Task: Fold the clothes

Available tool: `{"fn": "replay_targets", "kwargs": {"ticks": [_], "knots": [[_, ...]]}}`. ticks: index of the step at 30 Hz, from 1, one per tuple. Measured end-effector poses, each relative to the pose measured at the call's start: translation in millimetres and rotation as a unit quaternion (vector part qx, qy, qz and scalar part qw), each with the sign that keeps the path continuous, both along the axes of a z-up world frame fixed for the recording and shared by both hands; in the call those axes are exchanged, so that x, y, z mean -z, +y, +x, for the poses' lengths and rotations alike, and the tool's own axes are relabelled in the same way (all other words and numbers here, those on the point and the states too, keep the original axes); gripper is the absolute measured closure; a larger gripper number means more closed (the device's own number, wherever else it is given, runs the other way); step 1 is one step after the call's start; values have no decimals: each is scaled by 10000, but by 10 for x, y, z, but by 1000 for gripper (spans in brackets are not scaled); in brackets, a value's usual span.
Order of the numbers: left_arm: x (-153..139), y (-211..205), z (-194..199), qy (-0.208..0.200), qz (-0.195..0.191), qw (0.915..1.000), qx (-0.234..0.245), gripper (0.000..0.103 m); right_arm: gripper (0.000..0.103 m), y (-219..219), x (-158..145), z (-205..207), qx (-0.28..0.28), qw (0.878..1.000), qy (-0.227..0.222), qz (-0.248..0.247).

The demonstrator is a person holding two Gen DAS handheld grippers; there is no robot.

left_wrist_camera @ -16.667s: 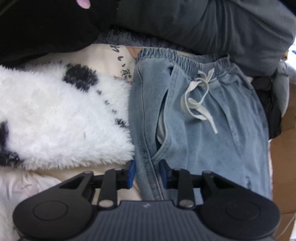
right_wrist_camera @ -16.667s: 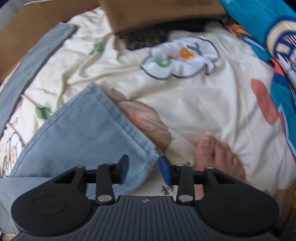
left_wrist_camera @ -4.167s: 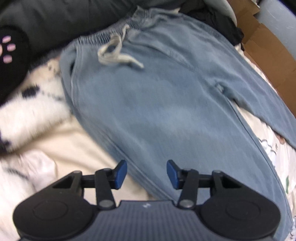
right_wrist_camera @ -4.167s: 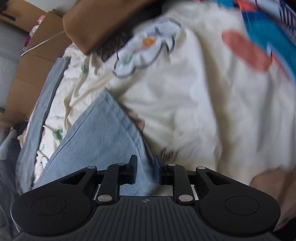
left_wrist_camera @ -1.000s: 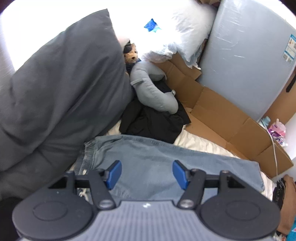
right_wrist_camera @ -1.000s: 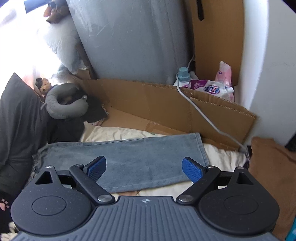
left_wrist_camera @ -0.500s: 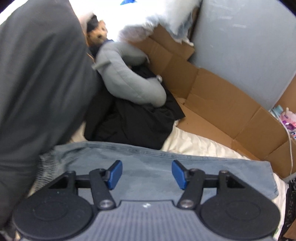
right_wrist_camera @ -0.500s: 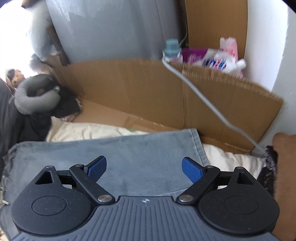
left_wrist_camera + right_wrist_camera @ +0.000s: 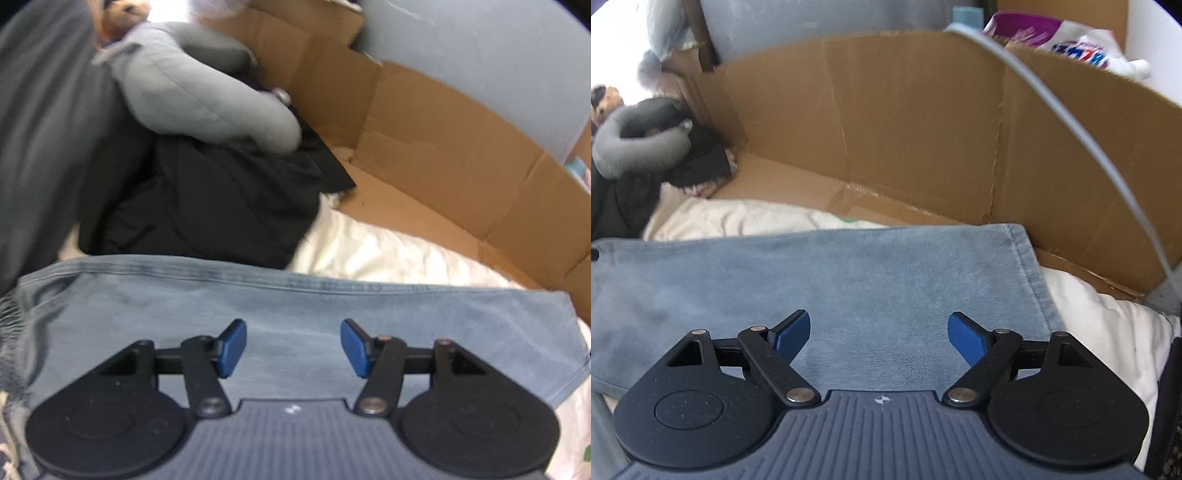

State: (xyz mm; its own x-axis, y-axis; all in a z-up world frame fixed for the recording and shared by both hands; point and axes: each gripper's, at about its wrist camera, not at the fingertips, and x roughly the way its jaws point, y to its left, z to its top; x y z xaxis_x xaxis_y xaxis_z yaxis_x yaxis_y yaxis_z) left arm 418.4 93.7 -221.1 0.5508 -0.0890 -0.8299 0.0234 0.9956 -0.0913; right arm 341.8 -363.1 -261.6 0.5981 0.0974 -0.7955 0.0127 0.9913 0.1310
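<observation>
Light blue denim trousers [image 9: 295, 302] lie flat on the cream bedsheet [image 9: 369, 254], folded lengthwise, their gathered waistband at the left edge. My left gripper [image 9: 289, 348] hovers over the trousers' middle, open, nothing between its blue pads. In the right wrist view the trousers [image 9: 849, 273] end in a hem at the right. Above that hem end hangs my right gripper [image 9: 878, 337], its jaws wide and closing, with no cloth between them.
A brown cardboard wall [image 9: 923, 140] runs along the far side of the bed. A grey neck pillow [image 9: 207, 92] rests on black clothing [image 9: 207, 206] at the left, next to a dark grey duvet [image 9: 40, 122]. A grey cable [image 9: 1071, 122] crosses the cardboard.
Both grippers have come down toward the trousers, which now fill much more of each view. The right jaws have narrowed a little.
</observation>
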Motion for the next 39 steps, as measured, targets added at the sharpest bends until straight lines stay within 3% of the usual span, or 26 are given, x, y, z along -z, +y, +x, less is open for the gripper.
{"fn": "replay_targets", "kwargs": {"ticks": [14, 17, 26, 39], "knots": [[678, -621, 324, 129, 60, 9961, 868, 46, 22, 42, 519, 399, 100, 9994, 265, -202], [863, -634, 412, 234, 34, 9961, 849, 47, 29, 45, 658, 484, 180, 9986, 376, -338], [1064, -680, 644, 56, 138, 9959, 897, 45, 24, 59, 799, 769, 290, 9977, 257, -553], [1161, -934, 772, -130, 508, 9953, 813, 20, 21, -14, 868, 1271, 534, 9968, 204, -563]]}}
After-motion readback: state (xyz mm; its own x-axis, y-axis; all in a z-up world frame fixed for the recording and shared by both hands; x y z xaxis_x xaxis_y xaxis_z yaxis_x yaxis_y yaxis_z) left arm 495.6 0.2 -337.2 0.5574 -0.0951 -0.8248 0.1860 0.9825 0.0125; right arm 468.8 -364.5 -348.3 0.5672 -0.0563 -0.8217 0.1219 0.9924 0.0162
